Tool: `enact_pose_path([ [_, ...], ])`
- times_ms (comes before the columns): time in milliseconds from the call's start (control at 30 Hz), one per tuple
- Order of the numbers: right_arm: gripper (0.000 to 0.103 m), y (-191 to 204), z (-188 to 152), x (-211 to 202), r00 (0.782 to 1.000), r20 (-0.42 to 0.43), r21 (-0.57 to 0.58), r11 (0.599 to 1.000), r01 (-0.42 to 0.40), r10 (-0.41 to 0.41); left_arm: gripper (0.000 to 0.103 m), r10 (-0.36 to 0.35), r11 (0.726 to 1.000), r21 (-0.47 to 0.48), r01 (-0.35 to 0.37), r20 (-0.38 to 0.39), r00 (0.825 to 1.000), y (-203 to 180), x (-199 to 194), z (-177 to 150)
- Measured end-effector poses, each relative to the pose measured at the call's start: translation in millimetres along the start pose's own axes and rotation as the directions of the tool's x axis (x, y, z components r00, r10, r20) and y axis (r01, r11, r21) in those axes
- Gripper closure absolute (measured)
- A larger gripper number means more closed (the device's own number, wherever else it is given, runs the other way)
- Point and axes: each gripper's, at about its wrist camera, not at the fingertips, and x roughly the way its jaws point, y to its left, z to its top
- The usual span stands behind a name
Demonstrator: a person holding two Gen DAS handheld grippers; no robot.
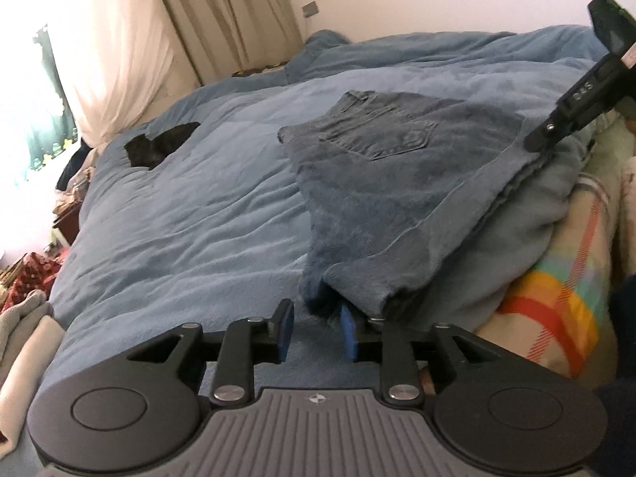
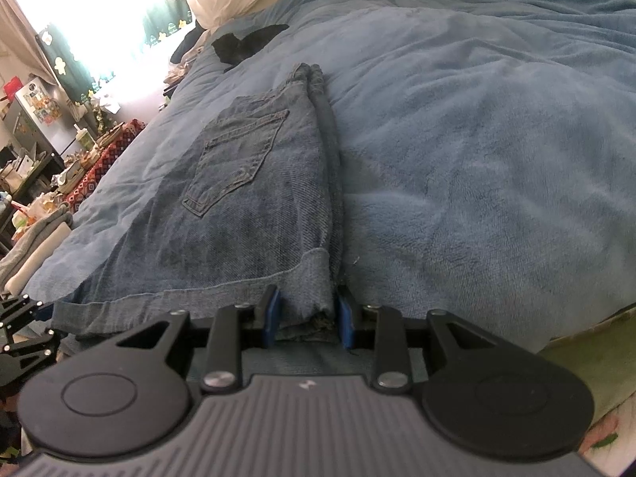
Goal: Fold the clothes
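Folded denim shorts (image 2: 246, 198) are lying on the blue blanket (image 2: 477, 139) covering the bed. The right tool (image 2: 306, 318) is clamping the shorts' near corner between its 2 pads. The left tool (image 1: 316, 332) is sitting apart at the opposite hem corner, gripping nothing.

Bedroom, bed (image 1: 179, 214), curtains (image 1: 222, 12)

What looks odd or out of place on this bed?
A small dark garment lies crumpled alone near the far edge of the blue blanket, apart from the folded denim shorts. Nothing looks spilled or damaged.
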Motion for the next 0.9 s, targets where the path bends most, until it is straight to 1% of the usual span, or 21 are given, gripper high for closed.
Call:
enact_pose_path([
  [133,0.070,0.5,0.7,0.3,1.000,-0.002,0.000,1.000,0.000,0.000,0.075,0.002,0.998,-0.057,0.000,0.030,1.000,3.2,11.1,10.0],
  [200,0.070,0.0,1.0,0.4,1.000,-0.004,0.001,1.000,0.000,0.000,0.075,-0.008,0.997,-0.070,0.010,0.024,1.000,3.2,19.0,12.8],
  [233,0.070,-0.2,1.1,0.4,1.000,-0.004,0.003,1.000,-0.002,0.002,0.079,-0.014,0.998,-0.064,0.015,0.010,1.000,2.6,24.0,12.8],
  [267,0.070,-0.4,1.2,0.4,1.000,-0.005,0.005,1.000,-0.003,0.003,0.091,-0.014,0.998,-0.057,0.014,0.005,1.000,2.2,24.3,12.4],
  [367,0.070,0.1,0.1,0.4,1.000,-0.005,0.001,1.000,-0.003,0.003,0.096,-0.005,0.999,-0.050,0.006,0.010,1.000,2.8,17.0,10.8],
  [433,0.070,-0.9,-0.9,0.9,1.000,-0.006,0.001,1.000,-0.003,0.003,0.096,-0.026,0.992,-0.122,0.027,0.009,1.000,15.1,6.3,7.2],
  [533,0.070,-3.1,-1.3,2.2,1.000,-0.008,0.006,1.000,-0.006,0.006,0.097,-0.058,0.972,-0.229,0.055,-0.007,0.998,33.3,-4.2,-1.7],
  [567,0.070,-3.2,-1.2,2.5,1.000,-0.008,0.006,1.000,-0.005,0.005,0.103,-0.039,0.971,-0.238,0.032,-0.025,0.999,34.6,-5.9,-4.4],
  [600,0.070,-3.6,-0.9,2.6,1.000,-0.007,0.006,1.000,-0.002,0.002,0.103,-0.013,0.970,-0.242,0.002,-0.045,0.999,35.1,-7.4,-6.7],
  [667,0.070,-3.5,-0.8,2.1,1.000,-0.006,0.009,1.000,-0.004,0.004,0.103,-0.024,0.962,-0.273,0.009,-0.051,0.998,39.4,-14.7,-11.9],
  [700,0.070,-3.3,-0.9,1.7,1.000,-0.005,0.011,1.000,-0.005,0.005,0.103,-0.051,0.949,-0.313,0.034,-0.045,0.998,43.1,-18.7,-13.5],
  [800,0.070,-2.2,-0.9,2.3,1.000,-0.004,0.013,1.000,-0.006,0.006,0.100,-0.139,0.892,-0.434,0.123,-0.006,0.990,51.2,-23.6,-12.6],
  [900,0.070,-2.1,-0.7,2.6,1.000,-0.003,0.016,1.000,-0.006,0.006,0.096,-0.187,0.842,-0.514,0.165,0.007,0.982,54.7,-14.8,-10.1],
])
